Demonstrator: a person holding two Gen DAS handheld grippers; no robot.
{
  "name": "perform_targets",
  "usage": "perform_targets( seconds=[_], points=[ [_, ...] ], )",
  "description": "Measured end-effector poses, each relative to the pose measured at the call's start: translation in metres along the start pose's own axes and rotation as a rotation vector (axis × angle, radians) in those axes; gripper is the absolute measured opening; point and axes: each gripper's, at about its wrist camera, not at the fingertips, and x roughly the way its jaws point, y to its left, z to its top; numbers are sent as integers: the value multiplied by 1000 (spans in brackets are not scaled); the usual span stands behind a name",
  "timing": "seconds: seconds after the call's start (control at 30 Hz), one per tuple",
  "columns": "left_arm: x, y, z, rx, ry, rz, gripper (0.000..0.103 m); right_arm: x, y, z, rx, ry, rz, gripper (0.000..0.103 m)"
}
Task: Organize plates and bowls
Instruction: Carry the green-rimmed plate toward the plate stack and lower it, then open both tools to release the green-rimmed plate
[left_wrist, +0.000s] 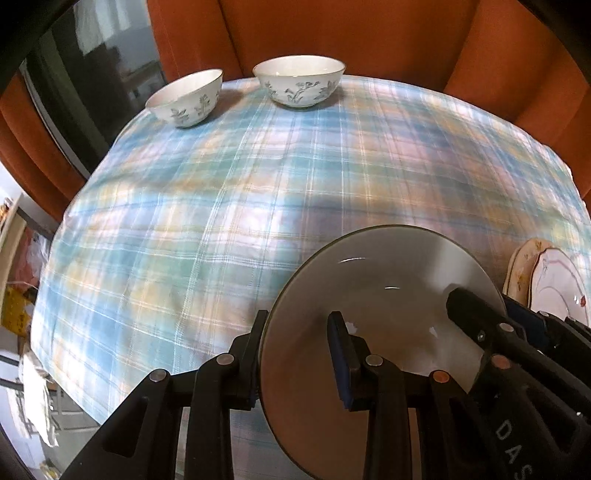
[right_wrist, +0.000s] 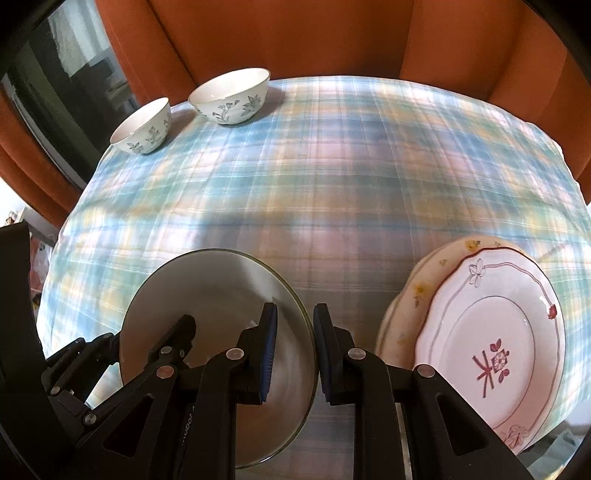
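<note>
Both grippers pinch the rim of one big grey bowl (right_wrist: 221, 295) above the checked cloth (right_wrist: 332, 166): the left gripper (left_wrist: 299, 354) on its left side, the right gripper (right_wrist: 295, 347) on its right side. Two plates (right_wrist: 491, 339) lie beside it.

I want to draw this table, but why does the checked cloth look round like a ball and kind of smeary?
Left wrist view: the fisheye lens bulges the plaid tablecloth into a dome, and its stripes smear with motion blur, while the held grey bowl stays sharp with small glints. Right wrist view: same bulge and smear; the two far bowls look crisper, and soft shadows cross the cloth.
</note>
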Motion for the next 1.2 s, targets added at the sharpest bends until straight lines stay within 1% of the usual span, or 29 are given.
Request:
perform_targets(
  seconds=[0.2,0.3,0.4,0.43,0.47,0.5,0.53,0.57,0.6,0.67,0.77,0.83,0.87,0.9,1.0,1.2],
  points=[
    [1,0,-1,-36,25,12,30,1,-3,1,-24,7,18,24],
    [2,-1,-1,-40,29,18,35,2,-3,3,-36,13,25,25],
    [1,-4,-2,-40,30,24,37,2,-4,3,-43,14,39,25],
    [1,-5,-3,-39,29,24,40,2,-5,3,-46,14,43,25],
    [0,-5,-3,-40,27,22,50,2,-6,3,-48,14,48,26],
    [-1,-5,-4,-43,21,19,56,0,-6,2,-55,9,50,34],
    [-4,-5,-5,-51,9,18,65,-1,-6,2,-62,1,48,41],
    [-6,-5,-6,-53,-4,22,67,-4,-7,1,-65,-11,44,54],
    [-8,-5,-6,-51,-12,26,68,-7,-8,1,-69,-29,39,61],
    [-12,-6,-7,-52,-23,40,75,-12,-8,1,-90,-59,44,63],
    [-16,-5,-7,-62,-26,38,79,-15,-7,1,-105,-62,58,64],
    [-19,-3,-7,-68,-28,29,83,-16,-7,1,-113,-64,66,68],
    [-20,-2,-7,-70,-32,24,84,-17,-6,2,-115,-68,65,71],
    [-21,0,-6,-71,-35,21,85,-18,-5,2,-116,-71,65,73],
    [-23,4,-2,-72,-42,4,87,-21,-1,4,-116,-76,63,74],
    [-26,24,10,-41,-54,-47,87,-26,18,12,-112,-86,26,79]
  ],
)
